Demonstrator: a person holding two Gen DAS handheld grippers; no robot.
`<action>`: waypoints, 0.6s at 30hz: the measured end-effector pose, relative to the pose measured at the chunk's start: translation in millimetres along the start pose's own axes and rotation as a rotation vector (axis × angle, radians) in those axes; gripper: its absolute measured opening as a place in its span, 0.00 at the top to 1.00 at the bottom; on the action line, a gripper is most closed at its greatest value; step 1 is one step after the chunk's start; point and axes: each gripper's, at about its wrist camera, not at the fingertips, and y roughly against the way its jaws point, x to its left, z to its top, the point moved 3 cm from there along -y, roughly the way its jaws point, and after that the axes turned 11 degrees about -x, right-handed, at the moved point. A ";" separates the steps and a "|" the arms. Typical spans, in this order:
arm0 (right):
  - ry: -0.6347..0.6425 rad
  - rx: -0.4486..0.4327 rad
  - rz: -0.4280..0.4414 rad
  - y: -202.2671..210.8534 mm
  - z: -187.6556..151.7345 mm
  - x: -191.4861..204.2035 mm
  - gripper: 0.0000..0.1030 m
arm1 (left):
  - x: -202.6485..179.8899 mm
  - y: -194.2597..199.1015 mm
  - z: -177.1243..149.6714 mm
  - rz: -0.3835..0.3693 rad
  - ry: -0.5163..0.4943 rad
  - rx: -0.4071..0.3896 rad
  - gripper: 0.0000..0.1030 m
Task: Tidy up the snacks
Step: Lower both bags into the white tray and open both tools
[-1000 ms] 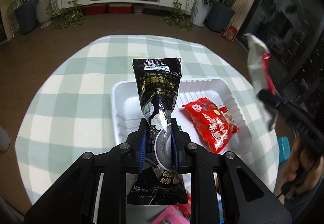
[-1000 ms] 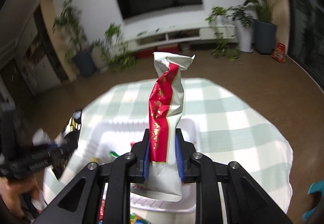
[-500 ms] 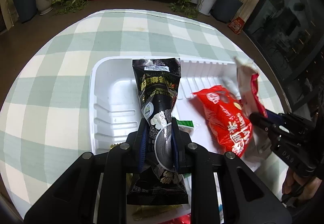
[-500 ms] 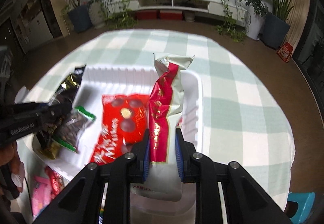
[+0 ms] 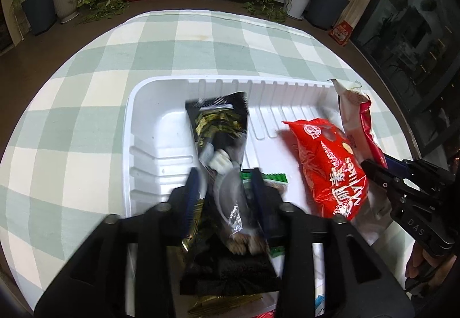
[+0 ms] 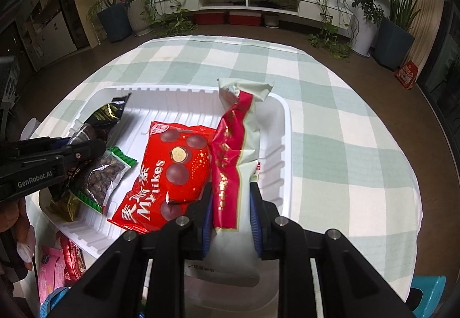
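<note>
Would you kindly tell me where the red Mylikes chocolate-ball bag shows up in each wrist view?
Left wrist view: the red Mylikes chocolate-ball bag lies right of centre, inside the white plastic tray.
Right wrist view: the same bag lies centre-left, just left of the white-and-red packet.
Shared landmark: the tray's ribbed far wall.

One white tray (image 6: 287, 128) on the counter (image 6: 345, 122); four snack packs in it: one black (image 5: 221, 128), one red (image 6: 172, 171), one white-and-red (image 6: 238, 131), one clear green-edged (image 6: 106, 174); two grippers: left (image 5: 224, 191), right (image 6: 230, 205); a few pink packets (image 6: 53, 274) at the counter's near left edge.
</note>
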 end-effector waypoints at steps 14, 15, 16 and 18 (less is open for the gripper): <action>-0.008 -0.008 0.015 9.7 -0.2 -1.6 0.46 | -0.1 16.2 0.2 0.002 -0.003 -0.033 0.27; -0.013 -0.011 0.015 11.1 0.3 -2.6 0.45 | 0.2 19.2 -0.1 0.002 -0.004 -0.036 0.27; -0.017 -0.013 0.015 12.3 0.7 -3.5 0.43 | 0.8 23.0 -0.5 0.003 -0.005 -0.038 0.26; -0.028 -0.022 0.018 15.3 2.1 -5.5 0.38 | 2.0 31.4 -1.2 0.003 -0.006 -0.047 0.18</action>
